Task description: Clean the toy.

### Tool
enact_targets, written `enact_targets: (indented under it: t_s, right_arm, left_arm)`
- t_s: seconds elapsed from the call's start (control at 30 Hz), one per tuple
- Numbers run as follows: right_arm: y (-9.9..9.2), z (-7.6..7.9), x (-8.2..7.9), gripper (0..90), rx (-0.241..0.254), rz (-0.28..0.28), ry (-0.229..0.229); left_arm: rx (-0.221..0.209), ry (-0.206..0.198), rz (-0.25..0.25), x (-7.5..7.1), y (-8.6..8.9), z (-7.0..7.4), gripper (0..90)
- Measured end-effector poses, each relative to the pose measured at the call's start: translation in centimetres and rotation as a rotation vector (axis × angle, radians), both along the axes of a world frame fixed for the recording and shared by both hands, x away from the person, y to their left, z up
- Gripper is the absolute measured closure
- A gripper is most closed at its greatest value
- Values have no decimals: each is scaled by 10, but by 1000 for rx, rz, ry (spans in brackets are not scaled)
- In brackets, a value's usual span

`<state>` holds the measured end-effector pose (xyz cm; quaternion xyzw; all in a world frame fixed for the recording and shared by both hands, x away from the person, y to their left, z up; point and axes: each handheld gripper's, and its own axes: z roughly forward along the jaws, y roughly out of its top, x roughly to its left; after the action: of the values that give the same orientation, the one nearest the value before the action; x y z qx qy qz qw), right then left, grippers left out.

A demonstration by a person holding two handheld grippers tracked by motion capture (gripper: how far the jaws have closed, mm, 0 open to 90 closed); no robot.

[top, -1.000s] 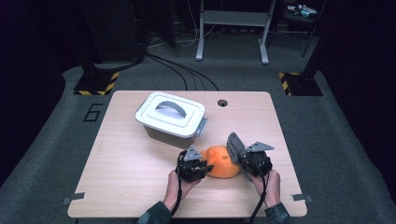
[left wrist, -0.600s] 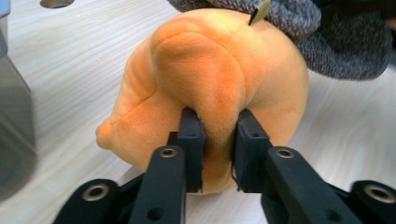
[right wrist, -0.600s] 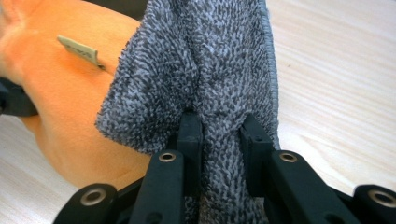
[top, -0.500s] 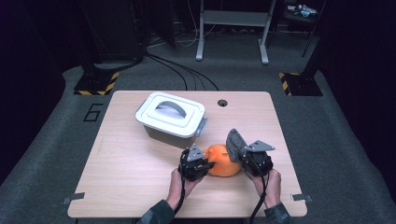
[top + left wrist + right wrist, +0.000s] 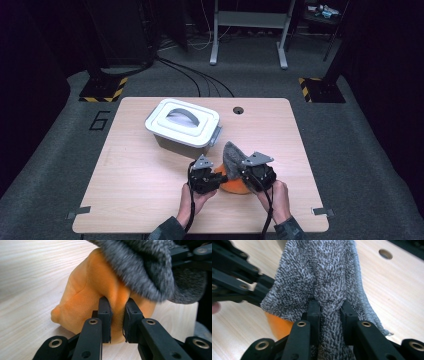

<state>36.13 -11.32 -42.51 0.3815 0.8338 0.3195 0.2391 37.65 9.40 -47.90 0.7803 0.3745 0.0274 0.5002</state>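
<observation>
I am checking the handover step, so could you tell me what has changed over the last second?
The left gripper has just closed onto the orange cloth. The right gripper, shut on the grey cloth, has lifted it up off the orange one. The lidded box stayed put.

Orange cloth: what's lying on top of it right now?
A grey fuzzy cloth drapes over the orange cloth's upper part, pinched by the right hand-held gripper. How far the orange runs beneath is covered.

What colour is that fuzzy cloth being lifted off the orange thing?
Grey, flecked dark and pale; the cloth shows best in the right gripper view.
</observation>
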Motion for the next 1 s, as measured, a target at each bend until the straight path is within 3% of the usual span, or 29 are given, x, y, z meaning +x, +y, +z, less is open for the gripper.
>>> enact_targets:
  t_s: [0.27,0.47,0.53,0.6,0.63,0.7,0.73,0.8,0.83,0.9,1.0]
  right_arm:
    - [-40,-15,6,740,20,-114,42]
    - [-57,-41,15,741,31,-199,98]
    - [-61,-46,18,741,61,-194,107]
    - [-60,-44,19,741,55,-209,99]
    - [-60,-44,19,741,55,-209,99]
    - [-59,-43,19,740,44,-207,99]
    - [-59,-43,20,740,42,-202,91]
    - [-58,-43,21,740,48,-210,90]
    - [-58,-42,21,740,49,-203,87]
    - [-57,-39,20,739,37,-211,72]
    - [-56,-27,16,739,34,-220,37]
  left_arm:
    - [-14,-11,-10,2,-1,-2,779]
    - [16,-33,-17,3,-1,-1,729]
    - [36,-76,-36,2,0,1,628]
    - [150,-205,-90,-5,1,2,453]
    - [150,-205,-90,-5,1,2,376]
    - [192,-228,-83,-7,1,-4,353]
    - [184,-216,-106,-7,1,-7,364]
    - [192,-222,-94,-5,0,-10,407]
    - [165,-210,-101,-4,0,-11,462]
    - [150,-193,-86,-3,0,-9,573]
    - [150,-175,-62,-2,-1,-6,683]
